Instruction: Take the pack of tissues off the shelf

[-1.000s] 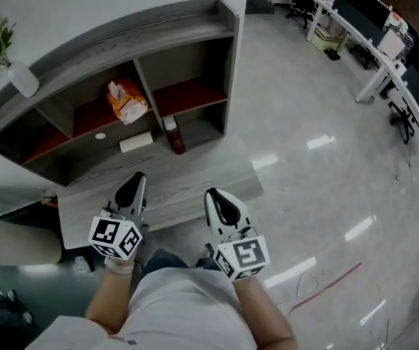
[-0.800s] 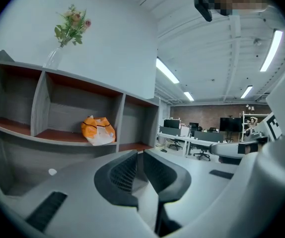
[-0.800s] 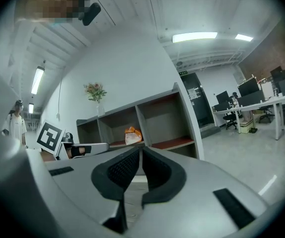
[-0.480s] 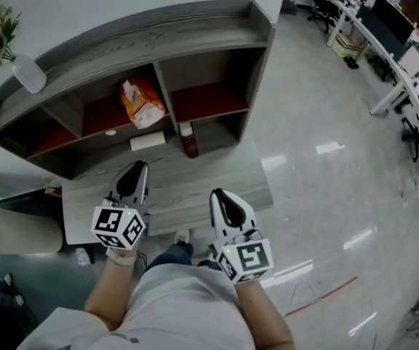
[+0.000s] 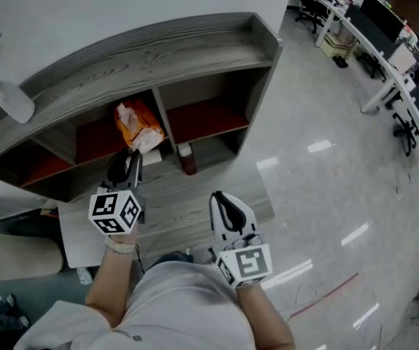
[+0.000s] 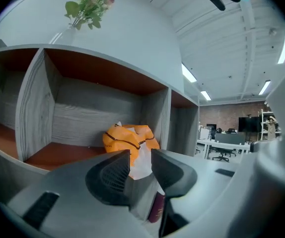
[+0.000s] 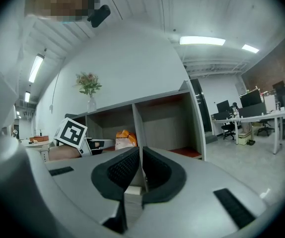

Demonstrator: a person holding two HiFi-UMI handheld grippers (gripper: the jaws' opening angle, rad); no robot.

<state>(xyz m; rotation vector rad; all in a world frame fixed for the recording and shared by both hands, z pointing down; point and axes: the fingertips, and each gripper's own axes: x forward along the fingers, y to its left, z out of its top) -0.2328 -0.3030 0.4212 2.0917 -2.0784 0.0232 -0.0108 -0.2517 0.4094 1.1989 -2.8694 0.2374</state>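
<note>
An orange and white pack of tissues [image 5: 138,122] stands crumpled on the red upper shelf of the grey wooden shelf unit [image 5: 158,49]. My left gripper [image 5: 125,163] is raised in front of that compartment, just short of the pack. Its jaws are opening, and nothing is between them. In the left gripper view the pack [image 6: 130,139] shows through the gap of the gripper [image 6: 140,157], still beyond the fingertips. My right gripper [image 5: 224,203] hangs lower, over the grey bench, with its jaws together and empty [image 7: 141,155].
A dark red bottle [image 5: 187,159] stands on the lower shelf by the divider, and a white pack [image 5: 151,156] peeks out beside the left gripper. A vase [image 5: 16,100] sits on the shelf top. Office desks and chairs [image 5: 385,42] stand far right.
My left gripper has lifted off the bench and moved forward to the shelf front, near the orange pack. The right gripper has stayed almost in place.
</note>
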